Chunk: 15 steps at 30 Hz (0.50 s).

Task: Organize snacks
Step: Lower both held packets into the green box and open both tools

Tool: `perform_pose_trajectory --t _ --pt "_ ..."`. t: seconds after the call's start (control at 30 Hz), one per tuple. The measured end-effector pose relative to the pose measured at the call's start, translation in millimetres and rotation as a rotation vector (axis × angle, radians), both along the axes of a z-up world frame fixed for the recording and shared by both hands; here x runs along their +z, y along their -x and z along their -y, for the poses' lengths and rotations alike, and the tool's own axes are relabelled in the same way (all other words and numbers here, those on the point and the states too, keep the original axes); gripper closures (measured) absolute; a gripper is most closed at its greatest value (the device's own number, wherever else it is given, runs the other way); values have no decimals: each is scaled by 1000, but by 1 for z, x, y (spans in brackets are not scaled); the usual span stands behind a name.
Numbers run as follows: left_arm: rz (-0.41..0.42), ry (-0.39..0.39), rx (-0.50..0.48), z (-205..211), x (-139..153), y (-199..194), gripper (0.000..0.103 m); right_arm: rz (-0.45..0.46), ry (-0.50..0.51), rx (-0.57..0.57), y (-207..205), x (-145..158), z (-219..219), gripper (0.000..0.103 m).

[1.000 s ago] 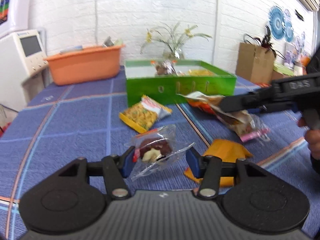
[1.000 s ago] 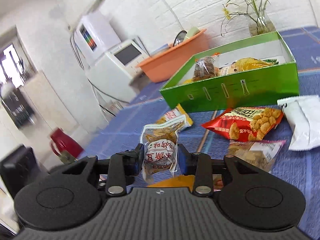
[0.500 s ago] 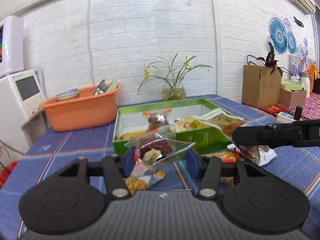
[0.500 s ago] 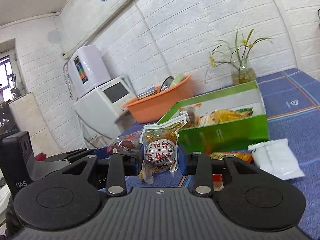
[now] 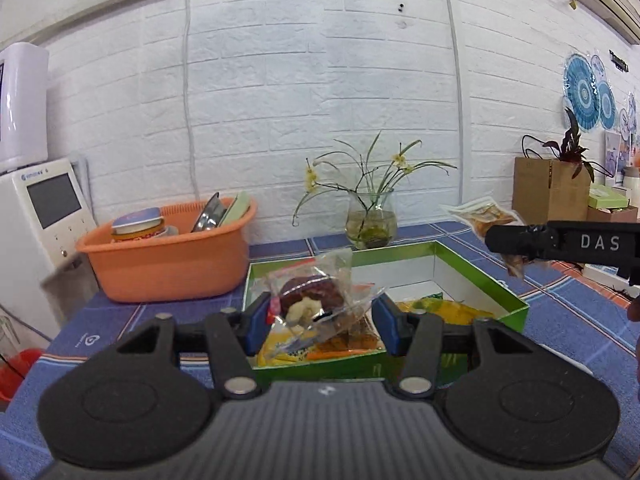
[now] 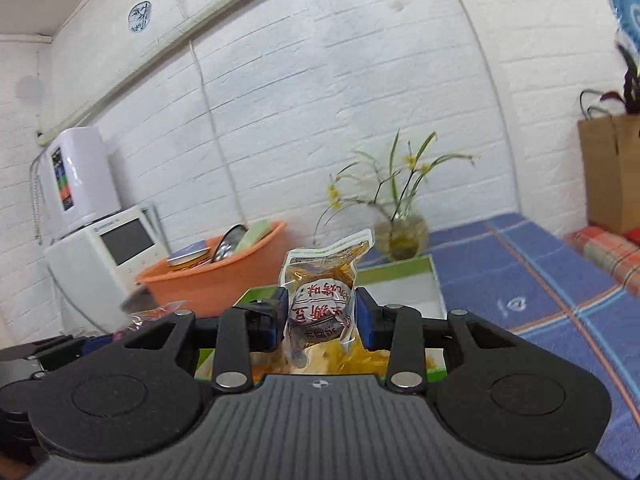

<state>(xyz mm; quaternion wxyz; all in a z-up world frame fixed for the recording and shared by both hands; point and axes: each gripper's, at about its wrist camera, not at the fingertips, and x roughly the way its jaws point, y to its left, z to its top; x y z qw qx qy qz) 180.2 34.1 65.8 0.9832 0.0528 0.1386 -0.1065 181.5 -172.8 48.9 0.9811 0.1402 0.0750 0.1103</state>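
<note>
My left gripper is shut on a clear packet with a dark round cake and holds it above the near left part of the green box. The box holds yellow and orange snack packs. My right gripper is shut on a clear pouch with red print, held above the same green box. The right gripper also shows in the left wrist view at the right, over the box's far right corner, with its pouch.
An orange basin with dishes stands left of the box. A glass vase with flowers stands behind it. A white appliance is at far left. A cardboard box with a plant is at right. The table has a blue checked cloth.
Both grippers have lifted their packets off the table and carried them forward over the green box. The loose snacks on the cloth have dropped out of sight.
</note>
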Motion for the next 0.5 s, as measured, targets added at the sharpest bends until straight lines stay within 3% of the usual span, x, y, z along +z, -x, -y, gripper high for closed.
perform_pose_trajectory --t 0.23,0.4,0.5 --pt "-37 -7 89 6 -19 -58 50 -81 45 14 -37 -16 -13 40" --pt "-40 60 76 5 -34 -74 49 -115 79 -9 -53 -31 -16 40" --pt "-35 66 59 6 -41 -78 41 -109 51 15 -57 -34 -11 29"
